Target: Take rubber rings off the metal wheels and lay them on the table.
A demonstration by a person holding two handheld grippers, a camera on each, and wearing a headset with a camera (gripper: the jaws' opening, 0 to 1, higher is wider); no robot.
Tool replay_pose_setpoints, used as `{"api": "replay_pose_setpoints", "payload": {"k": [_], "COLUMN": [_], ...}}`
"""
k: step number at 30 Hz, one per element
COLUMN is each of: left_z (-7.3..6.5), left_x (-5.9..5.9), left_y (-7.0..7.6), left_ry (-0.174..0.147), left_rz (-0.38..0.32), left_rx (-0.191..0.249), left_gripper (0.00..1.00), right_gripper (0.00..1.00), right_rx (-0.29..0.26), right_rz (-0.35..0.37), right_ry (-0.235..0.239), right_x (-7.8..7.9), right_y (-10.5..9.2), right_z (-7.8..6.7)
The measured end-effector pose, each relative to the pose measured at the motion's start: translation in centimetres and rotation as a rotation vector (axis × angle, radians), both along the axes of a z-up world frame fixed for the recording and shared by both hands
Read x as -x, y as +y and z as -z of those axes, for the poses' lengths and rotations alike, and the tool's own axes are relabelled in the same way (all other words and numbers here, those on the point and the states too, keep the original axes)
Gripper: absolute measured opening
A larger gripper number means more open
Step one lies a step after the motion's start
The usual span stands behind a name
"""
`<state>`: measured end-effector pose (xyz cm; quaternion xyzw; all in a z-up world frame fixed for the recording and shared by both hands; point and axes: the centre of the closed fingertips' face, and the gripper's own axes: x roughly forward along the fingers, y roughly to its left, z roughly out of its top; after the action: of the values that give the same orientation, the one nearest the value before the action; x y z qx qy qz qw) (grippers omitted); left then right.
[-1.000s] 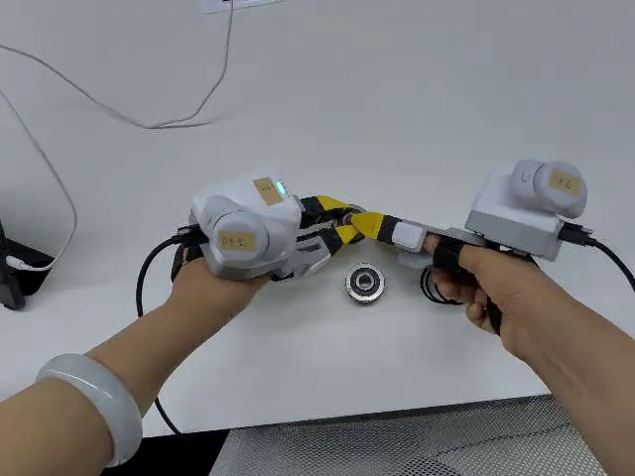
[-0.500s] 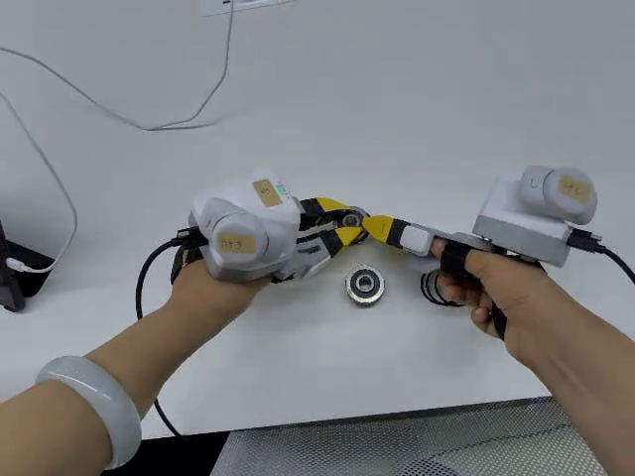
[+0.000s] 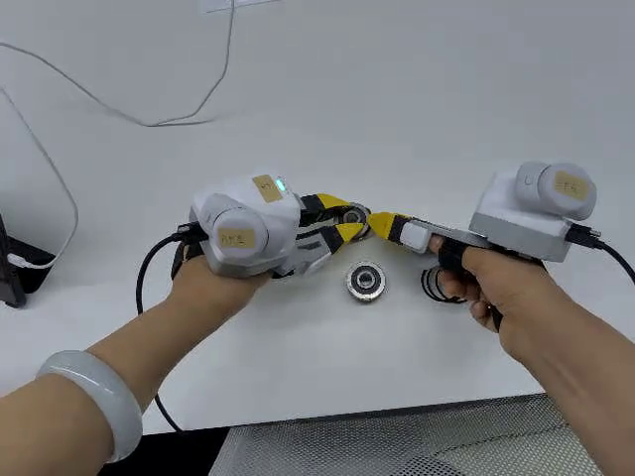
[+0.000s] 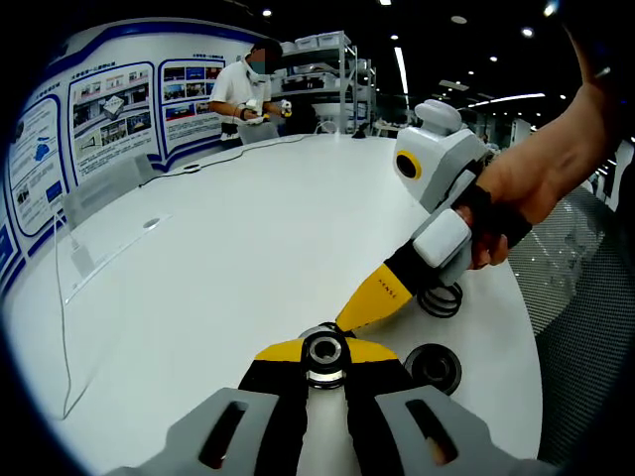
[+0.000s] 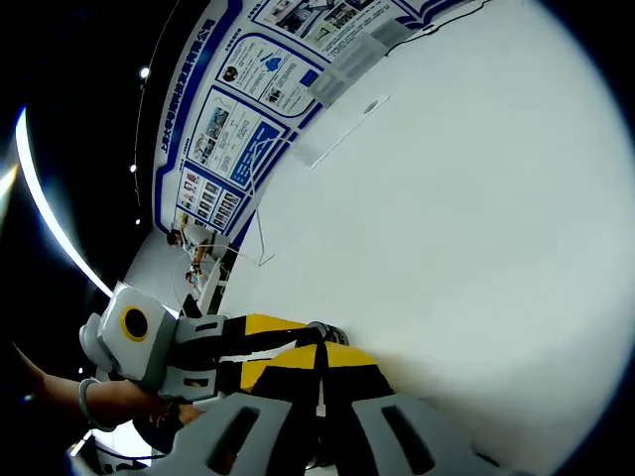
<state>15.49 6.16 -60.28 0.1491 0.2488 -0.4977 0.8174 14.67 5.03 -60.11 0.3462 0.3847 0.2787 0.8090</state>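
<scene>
My left gripper point(image 3: 347, 220) is shut on a small metal wheel point(image 3: 357, 215), held just above the white table point(image 3: 298, 337). Its own view shows the yellow jaws point(image 4: 324, 346) clamped on either side of that wheel point(image 4: 325, 357). My right gripper point(image 3: 378, 223) points at the wheel from the right, its yellow tips shut together just beside it; I cannot make out anything between them. In the right gripper view its jaws point(image 5: 319, 350) are closed next to the wheel point(image 5: 326, 333). A second wheel point(image 3: 365, 282) lies flat on the table. Black rubber rings point(image 3: 433, 287) lie under my right hand.
Thin grey cables point(image 3: 99, 104) run across the far left of the table. A black cable point(image 3: 147, 273) trails from my left gripper. A dark object point(image 3: 12, 283) sits at the left edge. The table's front edge point(image 3: 397, 410) is close to my arms.
My right gripper has drawn back a little to the right, away from the held wheel. The left gripper and its wheel have stayed where they were.
</scene>
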Motion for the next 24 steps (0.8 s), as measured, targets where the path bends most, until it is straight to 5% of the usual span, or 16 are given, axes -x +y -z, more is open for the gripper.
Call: {"api": "replay_pose_setpoints", "payload": {"k": [24], "left_z": [-0.4], "left_x": [0.3], "left_y": [-0.3], "left_ry": [0.002], "left_rz": [0.006], "left_rx": [0.010], "left_gripper": [0.13], "right_gripper": [0.01], "right_rx": [-0.043], "right_rz": [-0.081], "right_ry": [-0.035], "right_x": [0.2], "right_y": [1.1], "right_z": [-1.3]}}
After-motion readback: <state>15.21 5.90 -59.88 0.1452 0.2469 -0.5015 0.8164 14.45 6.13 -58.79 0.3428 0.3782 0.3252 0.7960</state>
